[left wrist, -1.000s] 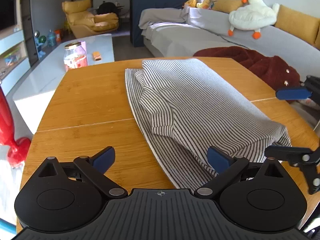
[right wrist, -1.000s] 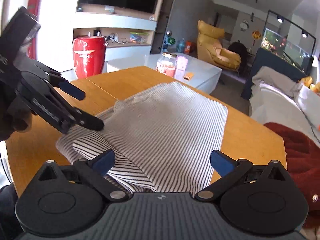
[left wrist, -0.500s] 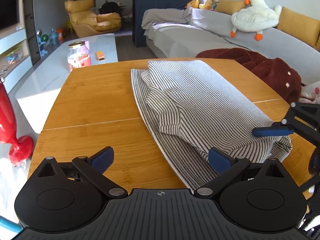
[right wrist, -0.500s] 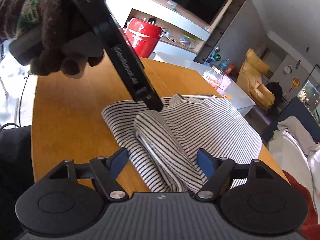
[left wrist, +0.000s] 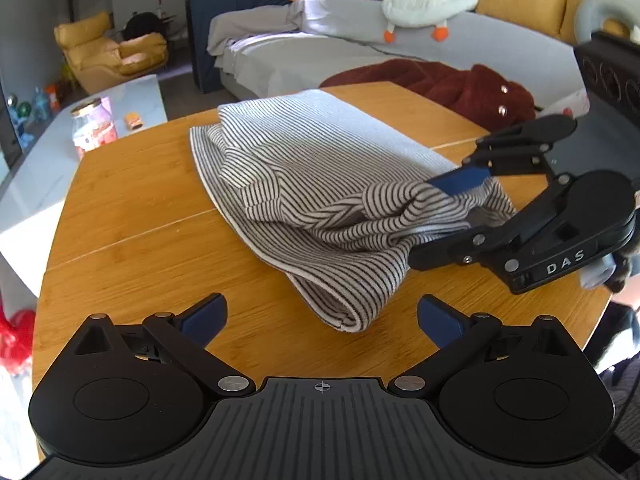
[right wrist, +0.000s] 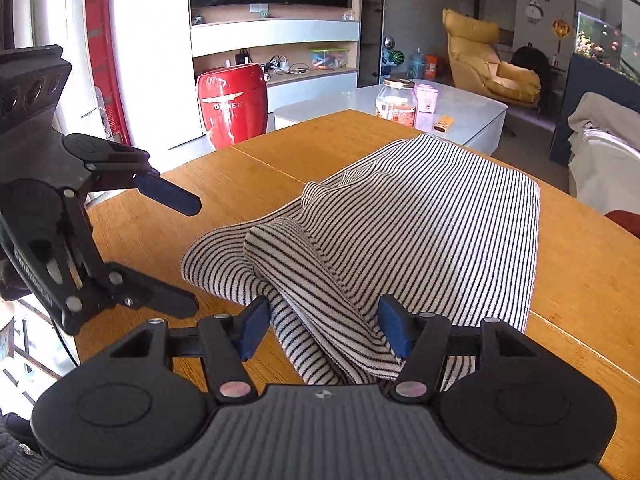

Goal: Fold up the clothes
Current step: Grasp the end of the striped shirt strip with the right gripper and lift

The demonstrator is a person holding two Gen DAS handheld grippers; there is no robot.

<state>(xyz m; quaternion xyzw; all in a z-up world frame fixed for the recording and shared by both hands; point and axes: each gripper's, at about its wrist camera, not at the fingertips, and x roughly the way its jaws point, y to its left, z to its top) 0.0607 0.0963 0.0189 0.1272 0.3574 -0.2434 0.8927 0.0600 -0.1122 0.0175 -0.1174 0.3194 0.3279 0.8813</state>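
Note:
A black-and-white striped garment point(left wrist: 320, 184) lies partly folded on the wooden table point(left wrist: 132, 216); it also shows in the right wrist view point(right wrist: 420, 220). My left gripper point(left wrist: 320, 318) is open and empty, just short of the garment's near folded end; it shows at the left of the right wrist view point(right wrist: 192, 252). My right gripper point(right wrist: 324, 330) has its jaws around a thick rolled fold of the garment, partly closed, pads at both sides of the fold. In the left wrist view the right gripper point(left wrist: 440, 216) sits at the garment's right edge with cloth between its fingers.
A glass jar point(left wrist: 93, 126) and a small orange item stand on a white coffee table beyond the wooden table. A dark red coat point(left wrist: 440, 84) lies on the grey sofa behind. A red barrel stool point(right wrist: 232, 104) stands past the table's left edge.
My right gripper moved onto the garment's edge and narrowed around a rolled fold. My left gripper drew back from the cloth and now sits short of its near end.

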